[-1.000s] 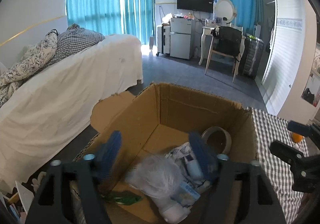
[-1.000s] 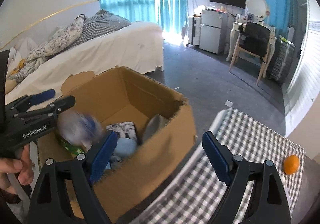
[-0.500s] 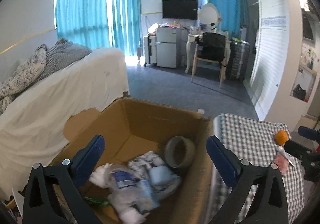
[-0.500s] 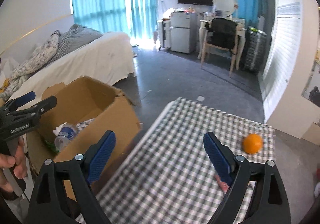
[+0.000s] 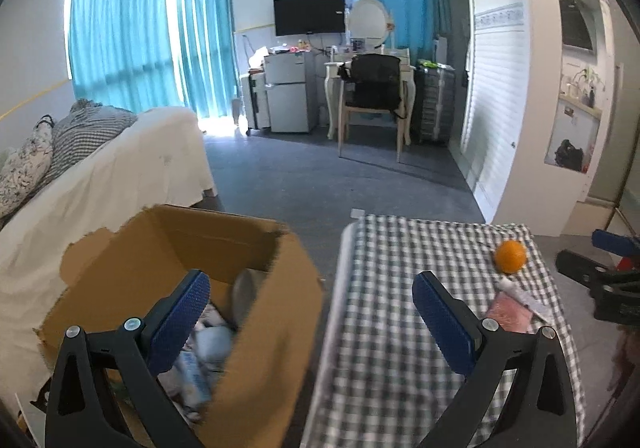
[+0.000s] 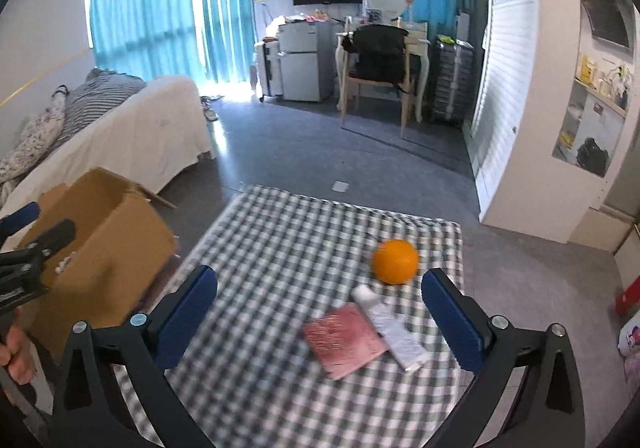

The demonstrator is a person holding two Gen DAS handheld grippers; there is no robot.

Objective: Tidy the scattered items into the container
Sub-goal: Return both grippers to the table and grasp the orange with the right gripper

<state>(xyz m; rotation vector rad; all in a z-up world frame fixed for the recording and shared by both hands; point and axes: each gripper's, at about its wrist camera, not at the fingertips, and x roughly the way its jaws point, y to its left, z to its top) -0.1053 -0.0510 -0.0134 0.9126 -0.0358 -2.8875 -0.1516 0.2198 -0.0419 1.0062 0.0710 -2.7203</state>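
Note:
An open cardboard box (image 5: 256, 320) stands left of a table with a checked cloth (image 5: 400, 268); it holds a bottle, a tape roll and other items. The box also shows in the right wrist view (image 6: 108, 232). On the cloth lie an orange (image 6: 395, 261), a white tube (image 6: 390, 324) and a pink packet (image 6: 344, 340). My left gripper (image 5: 310, 322) is open and empty, over the box's right wall. My right gripper (image 6: 318, 318) is open and empty above the cloth, with the packet and tube between its fingers' line of sight.
A bed with white cover (image 5: 100, 184) lies left of the box. A chair (image 5: 374, 104), a desk, a small fridge (image 5: 286, 96) and a TV stand at the far wall. Grey floor (image 5: 328, 184) lies between.
The left gripper let the bottle drop into the box, opened and swung right toward the table. The right gripper swung right from the box to the items on the cloth.

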